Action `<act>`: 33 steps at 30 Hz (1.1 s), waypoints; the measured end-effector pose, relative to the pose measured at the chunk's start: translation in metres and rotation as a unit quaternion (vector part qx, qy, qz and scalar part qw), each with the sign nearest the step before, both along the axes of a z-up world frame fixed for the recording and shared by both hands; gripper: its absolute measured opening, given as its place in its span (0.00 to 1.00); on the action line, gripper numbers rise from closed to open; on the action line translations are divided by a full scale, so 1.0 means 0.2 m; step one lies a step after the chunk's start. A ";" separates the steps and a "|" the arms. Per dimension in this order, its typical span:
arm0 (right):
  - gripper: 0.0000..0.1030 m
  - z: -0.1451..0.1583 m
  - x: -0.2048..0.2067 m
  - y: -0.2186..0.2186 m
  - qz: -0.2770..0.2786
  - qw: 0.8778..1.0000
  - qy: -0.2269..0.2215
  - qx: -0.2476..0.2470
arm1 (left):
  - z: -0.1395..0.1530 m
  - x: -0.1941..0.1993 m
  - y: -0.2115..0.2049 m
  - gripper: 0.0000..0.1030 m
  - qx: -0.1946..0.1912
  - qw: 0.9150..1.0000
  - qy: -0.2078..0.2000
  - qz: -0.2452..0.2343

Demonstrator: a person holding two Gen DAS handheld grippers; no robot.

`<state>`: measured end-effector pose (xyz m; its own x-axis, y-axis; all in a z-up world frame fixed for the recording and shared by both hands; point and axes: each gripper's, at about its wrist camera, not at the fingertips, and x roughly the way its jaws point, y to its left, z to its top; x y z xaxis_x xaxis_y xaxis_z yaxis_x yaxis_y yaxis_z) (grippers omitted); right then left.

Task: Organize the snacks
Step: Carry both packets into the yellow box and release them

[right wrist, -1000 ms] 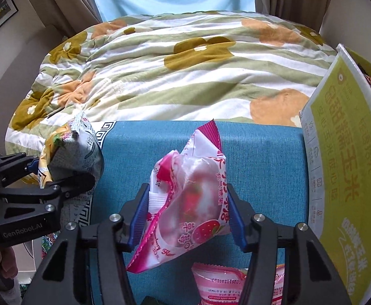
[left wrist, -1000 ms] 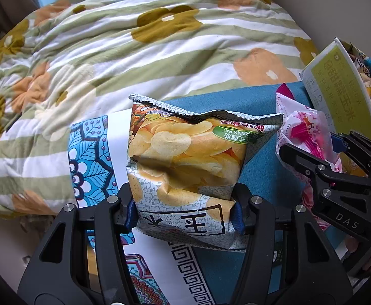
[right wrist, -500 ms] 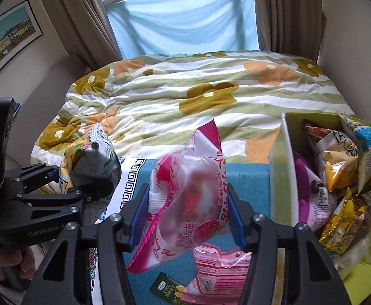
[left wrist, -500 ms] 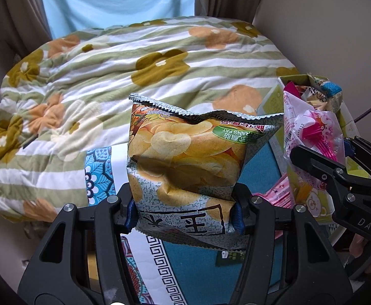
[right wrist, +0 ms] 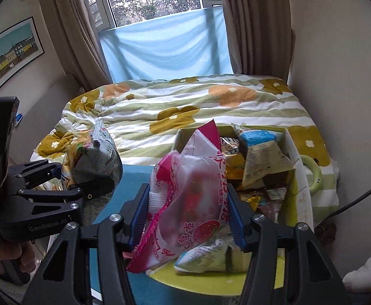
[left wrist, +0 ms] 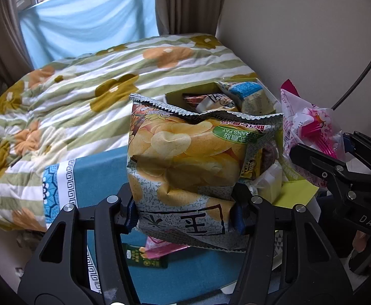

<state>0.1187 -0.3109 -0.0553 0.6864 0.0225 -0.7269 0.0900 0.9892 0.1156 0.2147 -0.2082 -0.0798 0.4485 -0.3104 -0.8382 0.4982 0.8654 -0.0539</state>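
Two bags up: left gripper [left wrist: 185, 214] pinching chip bag [left wrist: 195, 157], right gripper [right wrist: 189, 216] pinching pink bag [right wrist: 188, 203]. Carry over yellow box [right wrist: 301, 190], lower slowly, then let go.

Readable text: chip bag [left wrist: 185, 162] has a green oval patch reading "TRANS FAT", upside down, with Chinese characters beside it; lower panel of the bag shows large black characters, one reads "王". Right gripper [left wrist: 320, 152] body is marked "DAS" in the left wrist view. Left gripper [right wrist: 83, 178] body is marked "GenRobot.AI" in the right wrist view. Pink strawberry snack bag [right wrist: 190, 203] carries "草莓" in red, upside down, plus more red Chinese characters and red script too small to read. Small dark green packet [left wrist: 144, 258] on the blue tablecloth [left wrist: 104, 178] has print, illegible.
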 end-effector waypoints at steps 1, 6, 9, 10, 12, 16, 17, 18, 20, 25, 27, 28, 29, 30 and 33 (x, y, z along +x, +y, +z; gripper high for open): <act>0.51 0.00 -0.04 -0.05 -0.001 1.000 0.000 0.000 | -0.01 -0.03 -0.06 0.51 0.000 1.000 0.001 -0.001; 0.51 -0.01 -0.16 -0.28 0.001 1.000 0.007 -0.001 | -0.08 -0.13 -0.32 0.51 0.002 1.000 0.018 -0.001; 0.51 -0.02 -0.21 -0.38 0.001 1.000 0.013 -0.001 | -0.14 -0.15 -0.41 0.53 0.000 0.999 0.034 0.003; 0.51 -0.03 -0.21 -0.41 0.001 1.000 0.015 0.000 | -0.16 -0.15 -0.44 0.56 0.005 0.999 0.034 0.009; 0.51 -0.04 -0.23 -0.45 -0.001 1.000 0.020 0.002 | -0.20 -0.14 -0.44 0.95 0.016 0.999 0.039 0.017; 0.50 -0.08 -0.25 -0.53 -0.008 0.999 0.029 0.015 | -0.22 -0.16 -0.37 1.00 -0.003 0.999 0.045 0.027; 0.50 -0.09 -0.25 -0.54 -0.009 0.999 0.029 0.018 | -0.23 -0.16 -0.35 1.00 -0.003 0.998 0.049 0.030; 0.50 -0.11 -0.25 -0.55 -0.011 0.999 0.031 0.021 | -0.23 -0.16 -0.32 1.00 -0.002 0.998 0.052 0.034; 0.51 -0.13 -0.25 -0.57 -0.016 0.999 0.033 0.026 | -0.24 -0.17 -0.27 1.00 -0.005 0.998 0.057 0.038; 0.51 -0.14 -0.22 -0.57 -0.007 0.999 0.035 0.026 | -0.24 -0.21 -0.15 1.00 -0.011 0.996 0.058 0.059; 0.51 -0.14 -0.17 -0.56 0.003 0.999 0.037 0.021 | -0.25 -0.22 -0.11 1.00 -0.011 0.996 0.058 0.065; 0.51 -0.15 -0.14 -0.56 0.008 0.999 0.040 0.019 | -0.26 -0.22 -0.10 1.00 -0.008 0.996 0.056 0.069; 0.51 -0.16 -0.11 -0.56 0.011 0.999 0.045 0.019 | -0.26 -0.22 -0.08 1.00 -0.005 0.996 0.055 0.074; 0.51 -0.18 -0.09 -0.56 0.014 0.998 0.050 0.019 | -0.27 -0.22 -0.06 1.00 -0.002 0.995 0.053 0.079; 0.52 -0.23 -0.02 -0.56 0.023 0.997 0.066 0.024 | -0.30 -0.20 -0.01 1.00 0.000 0.994 0.055 0.095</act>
